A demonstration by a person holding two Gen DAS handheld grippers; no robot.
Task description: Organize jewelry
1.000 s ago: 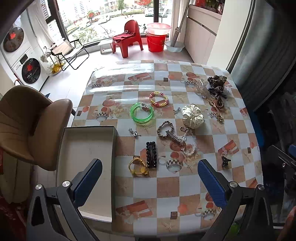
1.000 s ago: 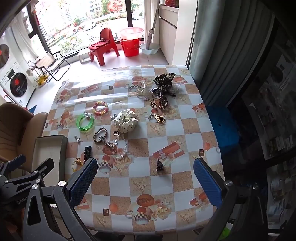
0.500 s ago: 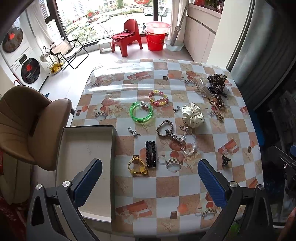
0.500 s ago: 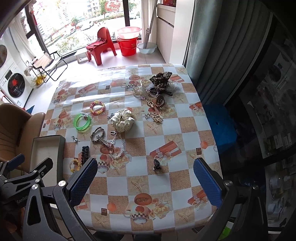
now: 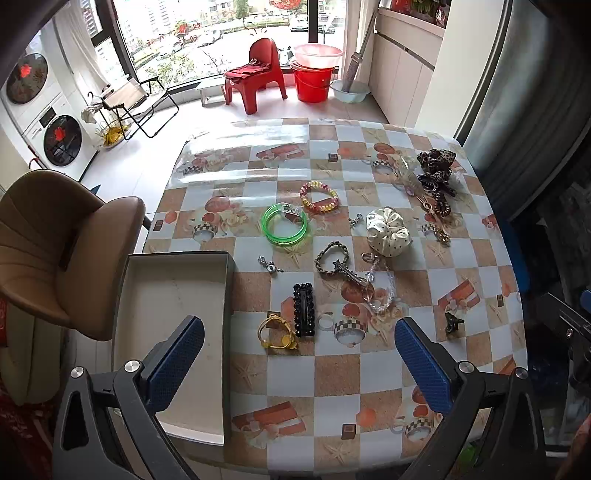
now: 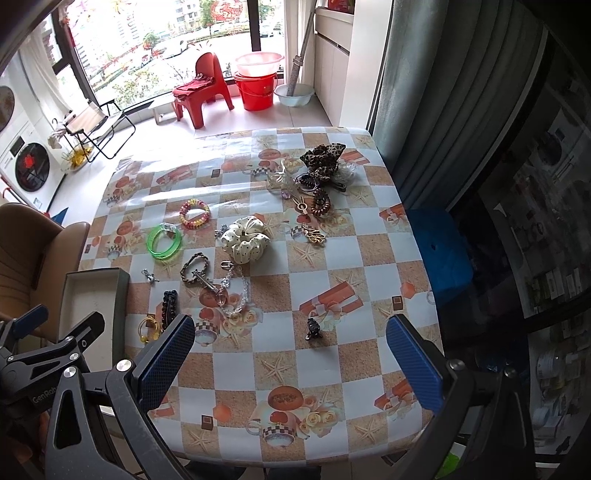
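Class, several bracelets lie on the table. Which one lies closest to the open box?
The yellow bracelet, beside the black hair clip, just right of the box; the green and beaded ones lie farther off.

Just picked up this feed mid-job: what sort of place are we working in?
Most likely a home, a dining corner beside a laundry balcony. Stacked washing machines stand at the left, a patterned tablecloth covers the table, and a red plastic chair and bucket sit by the window.

1. Daylight from the window [image 5: 221, 33] falls on your table's far edge [image 5: 258, 129].
2. A red chair [image 5: 258, 70], red bucket [image 5: 312, 83] and folding chair [image 5: 136, 99] stand on the white floor [image 5: 147, 155].
3. Stacked washers [image 5: 40, 122] line your left wall; a brown chair [image 5: 62, 251] sits at the table's left edge.
4. A grey curtain [image 6: 443, 92] hangs right.
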